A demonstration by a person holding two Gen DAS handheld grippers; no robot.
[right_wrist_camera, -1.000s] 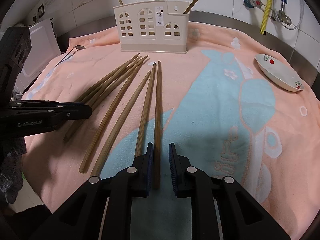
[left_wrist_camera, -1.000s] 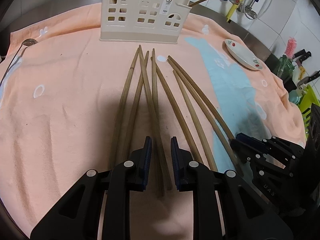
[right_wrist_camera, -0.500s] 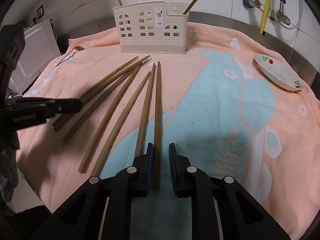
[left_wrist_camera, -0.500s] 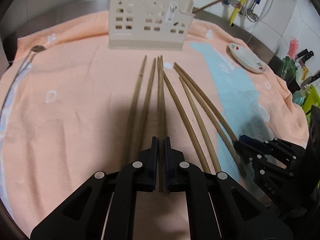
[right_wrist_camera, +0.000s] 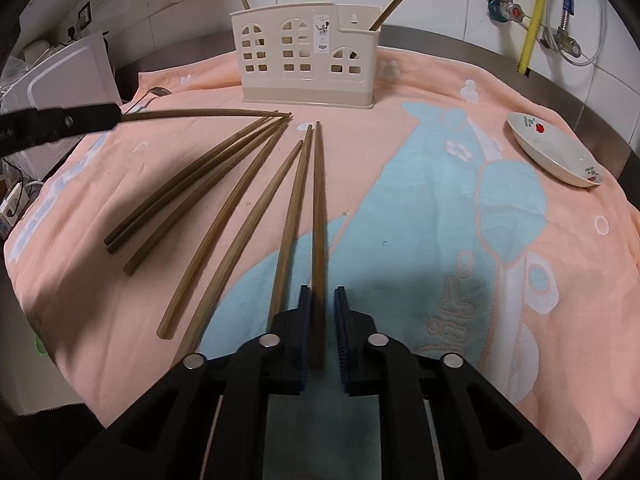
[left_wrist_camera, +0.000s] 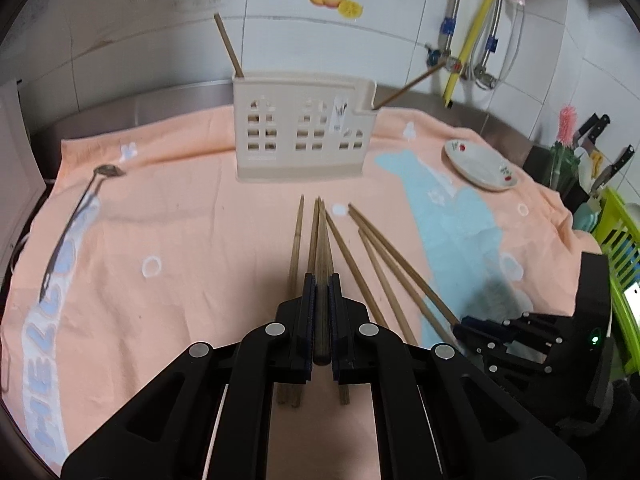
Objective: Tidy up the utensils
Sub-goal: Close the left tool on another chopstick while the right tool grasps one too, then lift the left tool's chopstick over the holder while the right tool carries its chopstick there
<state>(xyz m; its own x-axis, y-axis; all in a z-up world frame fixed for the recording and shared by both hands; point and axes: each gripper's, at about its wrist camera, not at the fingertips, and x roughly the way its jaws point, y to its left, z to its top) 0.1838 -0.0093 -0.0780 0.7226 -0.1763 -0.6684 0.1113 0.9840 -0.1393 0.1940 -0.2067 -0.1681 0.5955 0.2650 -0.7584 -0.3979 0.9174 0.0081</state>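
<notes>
Moved: left gripper (left_wrist_camera: 319,292) has risen since the earlier frame, lifting one chopstick (left_wrist_camera: 322,264) off the towel (left_wrist_camera: 180,240).
Left claw: clamped on that chopstick, angled down toward 12 o'clock.
Right gripper (right_wrist_camera: 322,304): jaws just closing around a chopstick (right_wrist_camera: 318,220) still lying on the towel; a gap shows.
Holder (right_wrist_camera: 306,60): at 12 o'clock, upright.

My left claw (left_wrist_camera: 320,312) is matte black plastic: two angular arms that widen toward me, with triangular cut-outs near the base. Four round silver screw heads sit across them, an inner pair at 11 and 1 o'clock of the frame's centre. Its fingers (left_wrist_camera: 307,320) carry dark blue ribbed pads. My right claw (right_wrist_camera: 322,332) is built alike, black with blue toothed pads and four silver screws. From the left camera, at 4 o'clock, its body shows a small green light.
</notes>
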